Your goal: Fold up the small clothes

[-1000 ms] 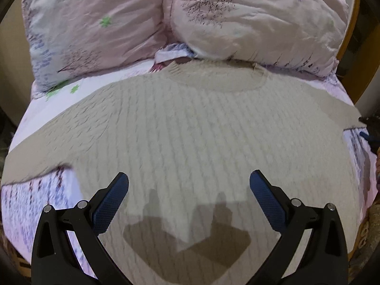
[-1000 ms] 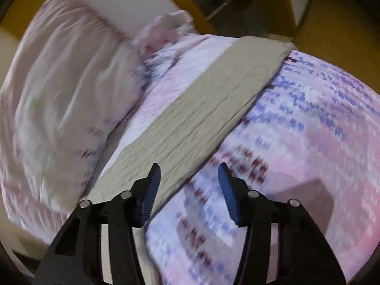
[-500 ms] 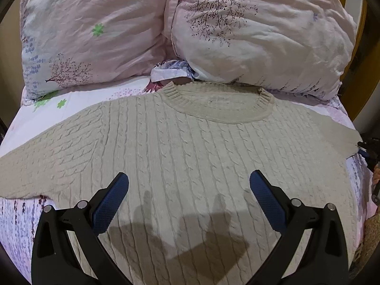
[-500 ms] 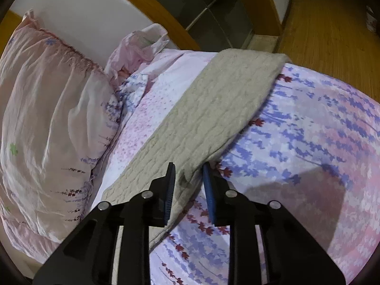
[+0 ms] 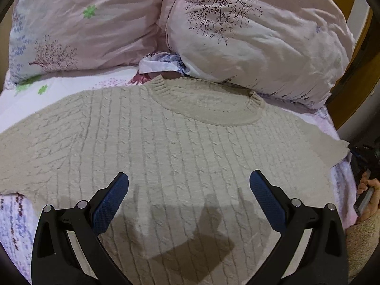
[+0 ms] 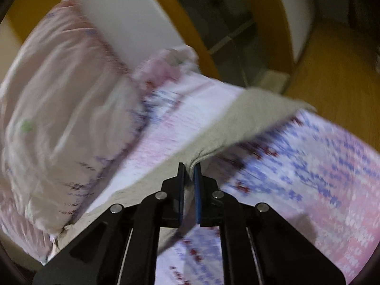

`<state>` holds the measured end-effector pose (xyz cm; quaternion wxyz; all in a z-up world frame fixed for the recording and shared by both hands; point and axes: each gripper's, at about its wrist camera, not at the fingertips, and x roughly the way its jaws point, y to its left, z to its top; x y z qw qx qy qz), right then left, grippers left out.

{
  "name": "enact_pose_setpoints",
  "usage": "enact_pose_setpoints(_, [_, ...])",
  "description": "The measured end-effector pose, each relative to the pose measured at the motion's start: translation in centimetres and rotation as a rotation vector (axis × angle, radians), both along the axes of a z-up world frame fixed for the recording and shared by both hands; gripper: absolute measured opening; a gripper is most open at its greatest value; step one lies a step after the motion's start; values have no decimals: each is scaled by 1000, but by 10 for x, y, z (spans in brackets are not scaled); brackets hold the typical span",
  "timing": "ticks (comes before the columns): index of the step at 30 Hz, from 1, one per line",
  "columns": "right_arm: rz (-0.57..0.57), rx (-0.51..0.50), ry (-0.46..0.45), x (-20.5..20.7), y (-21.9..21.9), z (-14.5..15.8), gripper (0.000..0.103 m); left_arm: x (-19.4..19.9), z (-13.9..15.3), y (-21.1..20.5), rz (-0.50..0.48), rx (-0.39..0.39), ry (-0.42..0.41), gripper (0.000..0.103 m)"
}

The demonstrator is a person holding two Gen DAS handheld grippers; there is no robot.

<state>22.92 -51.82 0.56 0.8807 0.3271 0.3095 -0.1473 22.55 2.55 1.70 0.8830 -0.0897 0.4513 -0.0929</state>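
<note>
A beige cable-knit sweater (image 5: pixel 180 147) lies spread flat on the bed, collar toward the pillows, sleeves out to both sides. My left gripper (image 5: pixel 188 180) hovers open above the sweater's chest, nothing between its blue pads. In the right wrist view my right gripper (image 6: pixel 189 167) is shut on the edge of the sweater's sleeve (image 6: pixel 237 128), which is pulled up off the sheet; the cuff end hangs toward the bed's far edge. That view is motion-blurred. A hand (image 5: pixel 368 197) holding the right gripper shows at the right edge of the left wrist view.
Two pink patterned pillows (image 5: pixel 249 28) lean at the head of the bed behind the collar. A floral sheet (image 6: pixel 320 178) covers the bed. A wooden bed frame (image 6: pixel 190 30) and wooden floor (image 6: pixel 337 76) lie beyond the bed's edge.
The right gripper's jaws closed on the sleeve's edge and lifted it off the sheet. The left gripper shifted over the sweater's chest, bringing the collar and pillows closer in view.
</note>
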Motion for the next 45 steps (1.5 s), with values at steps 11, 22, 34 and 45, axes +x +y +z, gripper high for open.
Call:
enact_pose_setpoints(11, [608,-85,-75,10,190,21,6,-7,4,-4,-34,-91,-72,102])
enact_pose_setpoints(22, [598,150,72,19,204,-24,41,1,-11,4,-36,-222,12,102])
enact_pose_setpoints(34, [342,-81,56,40,191,16,7,1,-20,38,-9,-408,68,86])
enact_pose_setpoints(45, [1038,-466,46,14,404,11,15,4,-38,63,71,-557,131,81])
